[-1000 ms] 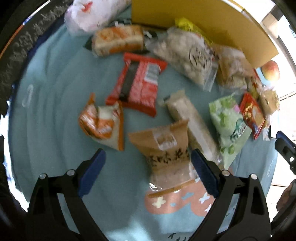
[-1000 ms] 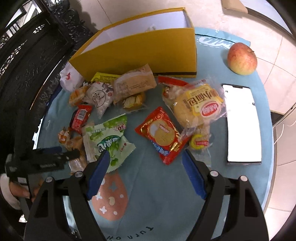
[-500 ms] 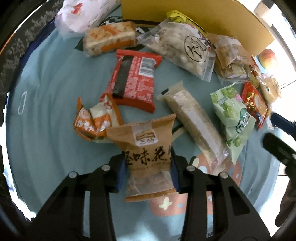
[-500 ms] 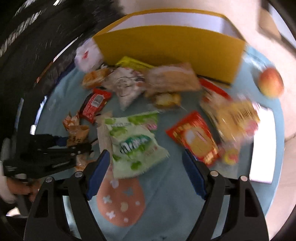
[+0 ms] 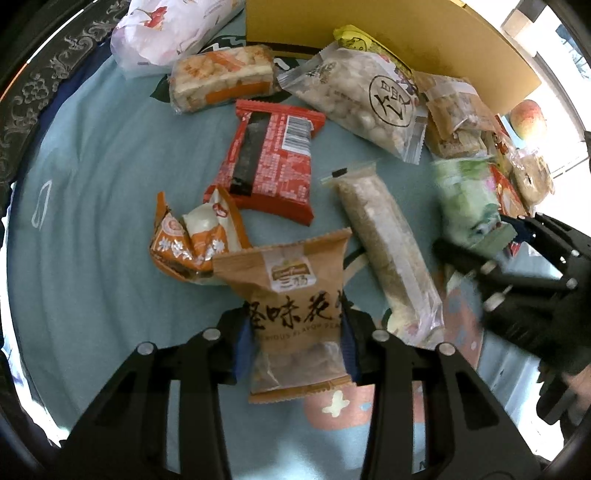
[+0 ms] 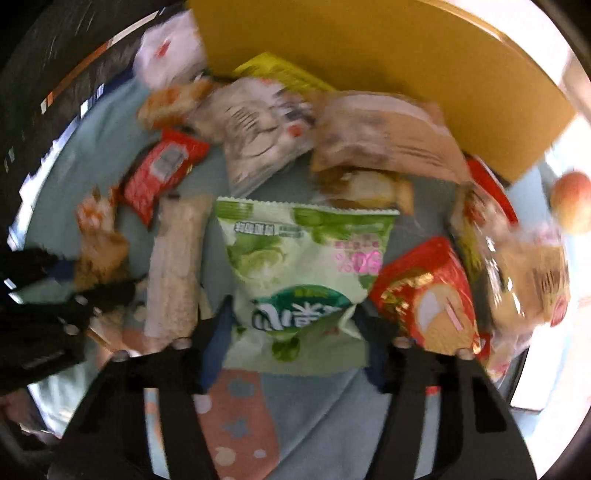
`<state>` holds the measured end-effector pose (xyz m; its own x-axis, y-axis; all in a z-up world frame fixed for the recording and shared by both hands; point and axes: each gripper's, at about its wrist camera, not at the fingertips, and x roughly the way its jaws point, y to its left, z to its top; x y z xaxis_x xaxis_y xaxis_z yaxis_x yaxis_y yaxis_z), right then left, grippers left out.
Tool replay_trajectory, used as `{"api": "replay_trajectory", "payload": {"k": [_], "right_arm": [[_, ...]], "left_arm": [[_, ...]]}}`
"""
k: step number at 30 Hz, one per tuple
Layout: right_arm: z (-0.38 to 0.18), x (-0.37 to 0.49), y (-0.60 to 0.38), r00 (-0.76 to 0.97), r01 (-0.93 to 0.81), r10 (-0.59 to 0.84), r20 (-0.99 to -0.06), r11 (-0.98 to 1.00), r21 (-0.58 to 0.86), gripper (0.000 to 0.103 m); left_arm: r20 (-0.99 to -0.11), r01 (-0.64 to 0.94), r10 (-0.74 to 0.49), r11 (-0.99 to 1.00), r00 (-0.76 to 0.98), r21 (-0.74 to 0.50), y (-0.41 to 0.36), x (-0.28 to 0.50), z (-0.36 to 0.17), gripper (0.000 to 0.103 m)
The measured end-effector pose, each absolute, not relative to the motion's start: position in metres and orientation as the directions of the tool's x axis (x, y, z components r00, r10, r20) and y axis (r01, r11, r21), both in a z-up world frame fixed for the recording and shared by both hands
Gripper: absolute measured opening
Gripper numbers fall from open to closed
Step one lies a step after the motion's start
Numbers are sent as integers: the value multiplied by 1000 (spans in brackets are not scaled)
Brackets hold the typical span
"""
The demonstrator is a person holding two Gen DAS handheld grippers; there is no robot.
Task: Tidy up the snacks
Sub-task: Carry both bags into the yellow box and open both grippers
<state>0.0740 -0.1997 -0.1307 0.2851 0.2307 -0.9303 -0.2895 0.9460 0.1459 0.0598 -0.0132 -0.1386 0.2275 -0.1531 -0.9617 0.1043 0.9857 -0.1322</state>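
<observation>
Snack packets lie scattered on a round table under a light blue cloth (image 5: 92, 184), in front of a yellow cardboard box (image 5: 388, 33). My left gripper (image 5: 295, 339) points down and is shut on the lower half of a brown peanut packet (image 5: 291, 295), its blue pads pressing both sides. My right gripper (image 6: 293, 339) has a green and white packet (image 6: 295, 251) between its jaws, which are closing; the pads touch its creased lower sides. In the left wrist view the right gripper (image 5: 495, 240) shows at the right edge with the blurred green packet (image 5: 465, 199).
A red packet (image 5: 269, 162), a long pale bar (image 5: 384, 251), an orange packet (image 5: 192, 236) and a clear bag of nuts (image 5: 358, 92) lie around the brown one. A red cake packet (image 6: 428, 299) and a bread bag (image 6: 528, 280) lie right of the green one. An apple (image 5: 528, 118) sits beyond.
My left gripper closed from wide open onto the brown packet. My right gripper swung left and down over the green packet, and its jaws narrowed around it.
</observation>
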Motion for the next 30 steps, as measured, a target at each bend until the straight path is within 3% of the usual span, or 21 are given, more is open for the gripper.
{"api": "replay_trajectory", "payload": {"k": [1, 7, 13, 22, 30], "right_arm": [[-128, 73, -205, 291, -277, 246, -925, 947, 165, 49], [-98, 61, -240, 330, -231, 377, -866, 921, 313, 48], [-73, 44, -261, 363, -229, 414, -835, 908, 350, 48], [-3, 55, -267, 504, -248, 433, -747, 901, 355, 49], [28, 110, -269, 625, -198, 352, -697, 935, 295, 49]], "left_arm": [[-961, 96, -162, 985, 225, -143, -11, 60, -138, 37], [-949, 92, -196, 980, 246, -178, 0, 56, -118, 37], [-924, 107, -234, 972, 302, -211, 9, 51, -79, 37], [-861, 182, -288, 956, 419, -231, -12, 87, -9, 37], [-808, 225, -306, 949, 503, -219, -45, 158, 31, 37]]}}
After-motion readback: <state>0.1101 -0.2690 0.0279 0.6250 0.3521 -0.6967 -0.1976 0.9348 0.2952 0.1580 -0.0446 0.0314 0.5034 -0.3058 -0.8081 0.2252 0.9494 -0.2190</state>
